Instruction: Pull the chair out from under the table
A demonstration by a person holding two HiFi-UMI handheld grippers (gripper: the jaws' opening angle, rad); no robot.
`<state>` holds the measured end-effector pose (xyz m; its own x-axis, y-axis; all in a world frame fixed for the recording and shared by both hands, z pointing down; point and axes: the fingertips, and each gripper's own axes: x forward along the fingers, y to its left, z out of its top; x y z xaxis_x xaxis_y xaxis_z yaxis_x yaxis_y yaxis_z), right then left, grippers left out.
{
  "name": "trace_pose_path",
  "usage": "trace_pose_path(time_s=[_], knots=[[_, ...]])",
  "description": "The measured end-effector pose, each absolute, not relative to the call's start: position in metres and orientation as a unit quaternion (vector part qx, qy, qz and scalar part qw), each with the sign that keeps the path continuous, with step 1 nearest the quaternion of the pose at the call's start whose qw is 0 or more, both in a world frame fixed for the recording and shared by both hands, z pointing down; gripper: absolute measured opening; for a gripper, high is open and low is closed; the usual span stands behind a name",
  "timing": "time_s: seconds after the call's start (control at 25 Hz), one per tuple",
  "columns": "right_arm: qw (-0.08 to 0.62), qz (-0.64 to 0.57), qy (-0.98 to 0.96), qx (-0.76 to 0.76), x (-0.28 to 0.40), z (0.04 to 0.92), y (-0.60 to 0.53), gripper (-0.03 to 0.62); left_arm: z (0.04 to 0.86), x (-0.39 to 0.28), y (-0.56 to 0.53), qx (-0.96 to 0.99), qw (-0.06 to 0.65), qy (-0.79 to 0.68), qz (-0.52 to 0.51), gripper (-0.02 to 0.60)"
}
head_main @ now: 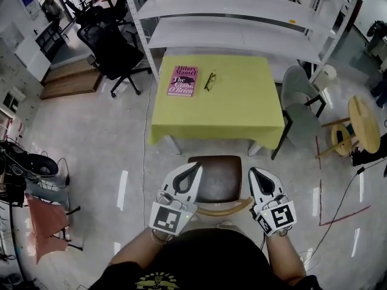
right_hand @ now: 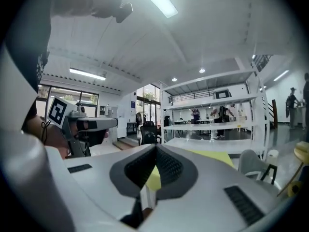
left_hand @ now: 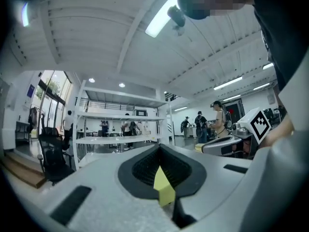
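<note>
A chair with a brown seat [head_main: 216, 177] and a curved wooden back rail [head_main: 221, 209] stands at the near edge of the table with the yellow-green cloth [head_main: 233, 104], its seat partly under the cloth. My left gripper [head_main: 195, 165] hangs over the seat's left side, jaws shut and empty. My right gripper [head_main: 254, 171] hangs just off the seat's right edge, also shut and empty. Both are held level above the chair, touching nothing. In the gripper views each pair of jaws [left_hand: 159, 151] [right_hand: 155, 151] meets in a closed seam with the yellow cloth beyond.
A pink book [head_main: 182, 80] and glasses [head_main: 210, 81] lie on the table. A grey chair [head_main: 297, 104] stands at its right side, a round wooden stool [head_main: 364, 123] farther right. White shelving [head_main: 242, 23] backs the table. A black office chair [head_main: 112, 47] is at left, cables along the floor.
</note>
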<state>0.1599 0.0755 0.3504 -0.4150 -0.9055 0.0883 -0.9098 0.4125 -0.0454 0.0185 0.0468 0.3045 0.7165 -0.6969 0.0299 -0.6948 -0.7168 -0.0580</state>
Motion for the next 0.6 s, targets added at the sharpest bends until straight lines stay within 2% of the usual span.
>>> trace_pose_path(time_s=[0.32,0.6], knots=[[-0.001,0.007,-0.842,0.540,0.141,0.294,0.075,0.009,0.262,-0.007,0.040,-0.920,0.013,0.393,-0.007,0.009],[0.004,-0.014,-0.824,0.566,0.144,0.278,0.077,0.009,0.241,-0.022,0.035,-0.919,0.045,0.392,0.003,0.009]])
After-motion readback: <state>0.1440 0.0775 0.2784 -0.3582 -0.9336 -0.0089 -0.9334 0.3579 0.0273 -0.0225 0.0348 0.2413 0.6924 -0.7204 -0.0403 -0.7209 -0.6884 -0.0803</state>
